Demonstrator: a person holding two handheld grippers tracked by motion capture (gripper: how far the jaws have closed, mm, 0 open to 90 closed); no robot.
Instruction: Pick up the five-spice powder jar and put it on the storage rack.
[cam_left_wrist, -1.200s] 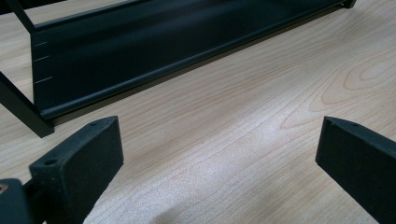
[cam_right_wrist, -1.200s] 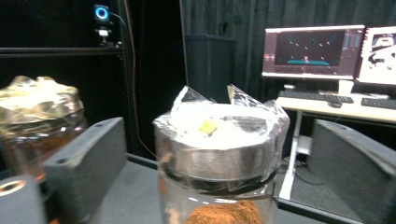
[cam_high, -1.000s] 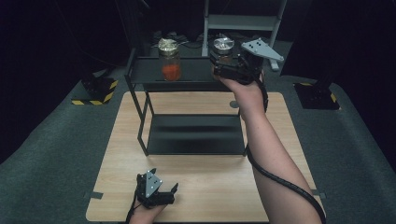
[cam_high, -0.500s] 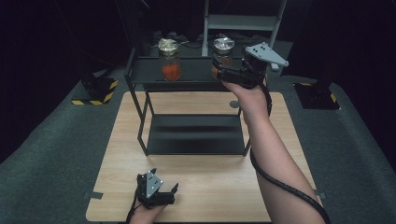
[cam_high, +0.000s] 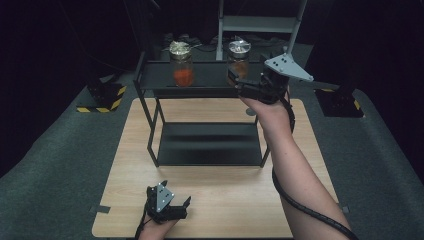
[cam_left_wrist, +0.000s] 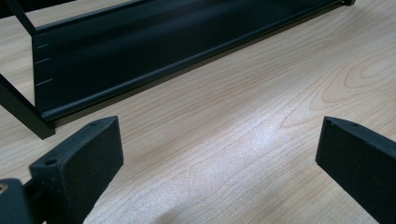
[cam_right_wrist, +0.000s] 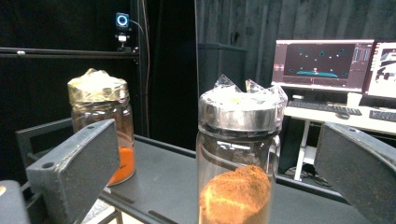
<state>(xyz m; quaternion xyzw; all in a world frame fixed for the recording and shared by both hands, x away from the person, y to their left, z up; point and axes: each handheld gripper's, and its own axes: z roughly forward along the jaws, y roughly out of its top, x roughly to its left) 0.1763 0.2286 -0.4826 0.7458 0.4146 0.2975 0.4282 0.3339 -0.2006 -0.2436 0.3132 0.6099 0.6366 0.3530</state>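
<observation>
**Tongs lined up on spice jar at top shelf**

The right tongs (cam_high: 235, 82) are held wide at the top shelf of a black rack (cam_high: 150, 80), with the silver-lidded jar (cam_right_wrist: 238, 154) of orange-brown powder seen straight ahead between the spread jaws, upright, its long axis vertical. It is not yet gripped. Two jars are counted on the shelf; the gold-lidded jar (cam_right_wrist: 100, 126) stands well apart to the left. The left tongs (cam_high: 167, 205), also wide and empty, are rested on the wooden surface (cam_left_wrist: 261, 135), far from both jars.
</observation>
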